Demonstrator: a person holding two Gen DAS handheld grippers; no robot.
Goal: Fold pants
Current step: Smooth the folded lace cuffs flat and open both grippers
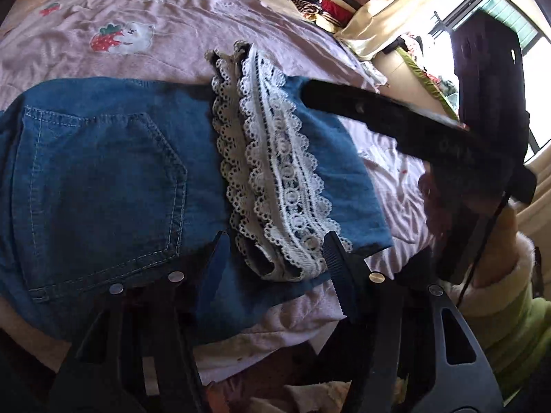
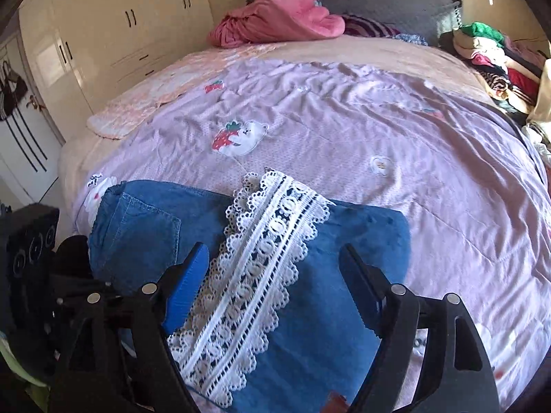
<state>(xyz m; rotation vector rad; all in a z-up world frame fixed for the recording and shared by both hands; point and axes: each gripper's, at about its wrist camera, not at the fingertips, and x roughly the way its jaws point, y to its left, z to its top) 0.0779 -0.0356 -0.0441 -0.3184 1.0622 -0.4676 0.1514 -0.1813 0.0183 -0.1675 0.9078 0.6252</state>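
Observation:
Blue denim pants (image 1: 103, 179) lie folded on the pink bedspread, back pocket up, with white lace hems (image 1: 275, 158) laid across them. My left gripper (image 1: 275, 251) is open, its jaws on either side of the lace end at the near edge. In the right wrist view the pants (image 2: 344, 275) and lace (image 2: 258, 268) lie just ahead. My right gripper (image 2: 275, 261) is open and empty, jaws spread over the lace and denim. The right gripper's finger (image 1: 378, 106) also shows in the left wrist view, above the pants' right end.
The pink bedspread (image 2: 378, 130) with strawberry-bear prints covers the bed. A pink blanket (image 2: 275, 17) lies at the grey headboard. Stacked clothes (image 2: 492, 58) stand at the bed's right side. White wardrobes (image 2: 120, 27) line the left wall. A window (image 1: 516, 34) is at the right.

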